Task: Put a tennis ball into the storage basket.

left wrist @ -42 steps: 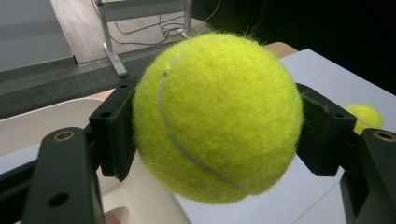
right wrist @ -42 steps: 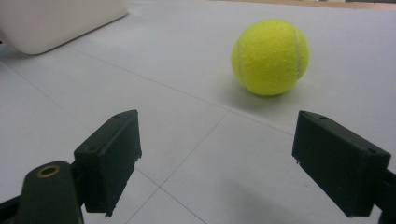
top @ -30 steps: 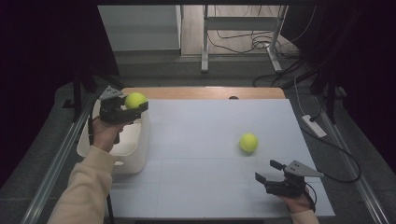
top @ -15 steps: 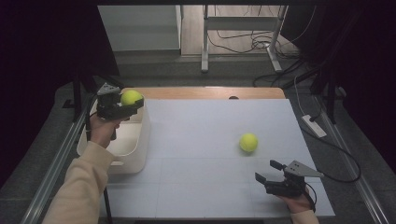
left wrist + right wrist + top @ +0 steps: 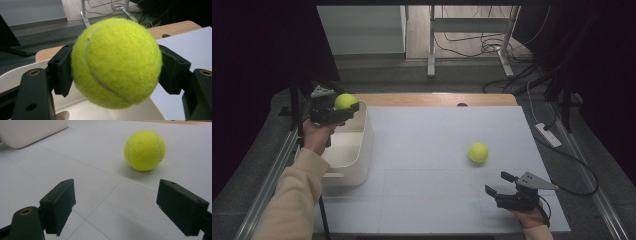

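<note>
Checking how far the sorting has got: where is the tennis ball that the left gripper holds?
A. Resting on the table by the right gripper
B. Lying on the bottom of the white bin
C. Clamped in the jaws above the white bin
C: the left gripper pinches the tennis ball from both sides, above the white bin.

I see a fuzzy yellow-green tennis ball (image 5: pixel 116 63) with a pale curved seam, pinched on both sides and held in the air above the far end of the white bin (image 5: pixel 357 150). A second, matching ball (image 5: pixel 478 152) rests on the white counter (image 5: pixel 427 165), well apart from the bin.
</note>
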Available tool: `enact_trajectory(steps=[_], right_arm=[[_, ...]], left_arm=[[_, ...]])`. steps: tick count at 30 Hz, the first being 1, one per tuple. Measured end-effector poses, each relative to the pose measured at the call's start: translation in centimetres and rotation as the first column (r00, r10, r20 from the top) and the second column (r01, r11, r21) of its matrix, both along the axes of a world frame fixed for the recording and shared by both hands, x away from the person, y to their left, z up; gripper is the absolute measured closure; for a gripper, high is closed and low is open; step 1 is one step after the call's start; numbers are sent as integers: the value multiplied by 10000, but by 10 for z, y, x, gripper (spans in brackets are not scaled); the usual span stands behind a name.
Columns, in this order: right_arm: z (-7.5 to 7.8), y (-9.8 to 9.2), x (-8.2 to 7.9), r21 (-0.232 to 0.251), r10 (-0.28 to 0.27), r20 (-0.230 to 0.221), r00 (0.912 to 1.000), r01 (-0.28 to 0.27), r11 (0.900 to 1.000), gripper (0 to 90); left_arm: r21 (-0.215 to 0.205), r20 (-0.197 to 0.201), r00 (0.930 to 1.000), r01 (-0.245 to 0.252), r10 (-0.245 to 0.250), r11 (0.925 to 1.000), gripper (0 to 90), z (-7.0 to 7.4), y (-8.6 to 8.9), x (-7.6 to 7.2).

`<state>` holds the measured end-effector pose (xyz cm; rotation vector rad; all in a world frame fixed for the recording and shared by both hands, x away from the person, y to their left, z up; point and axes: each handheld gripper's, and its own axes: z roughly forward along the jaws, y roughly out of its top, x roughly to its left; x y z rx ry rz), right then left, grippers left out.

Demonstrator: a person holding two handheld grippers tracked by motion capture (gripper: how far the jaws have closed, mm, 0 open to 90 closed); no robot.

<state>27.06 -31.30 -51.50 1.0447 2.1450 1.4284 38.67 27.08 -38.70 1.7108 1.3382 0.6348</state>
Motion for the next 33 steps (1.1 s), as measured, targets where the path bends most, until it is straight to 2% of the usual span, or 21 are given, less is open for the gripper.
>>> enact_trajectory(steps=[10,20,29,30,33], right_arm=[[0,0,0,-13,2,-1,10000,-2,10000,153],[0,0,0,-72,-2,0,10000,2,10000,154],[0,0,0,-68,9,3,10000,-9,10000,154],[-1,0,0,-80,15,-3,10000,-15,10000,154],[0,0,0,-87,29,-1,10000,-29,10000,154]], left_arm=[[157,-370,9977,-565,571,9983,262,-5,14,10],[484,-899,9914,-909,950,9947,261,-11,25,19],[651,-1470,9840,-921,1009,9936,261,-20,32,20],[701,-1670,9811,-875,982,9937,261,-23,34,21],[818,-1913,9776,-739,884,9939,260,-27,35,22]])
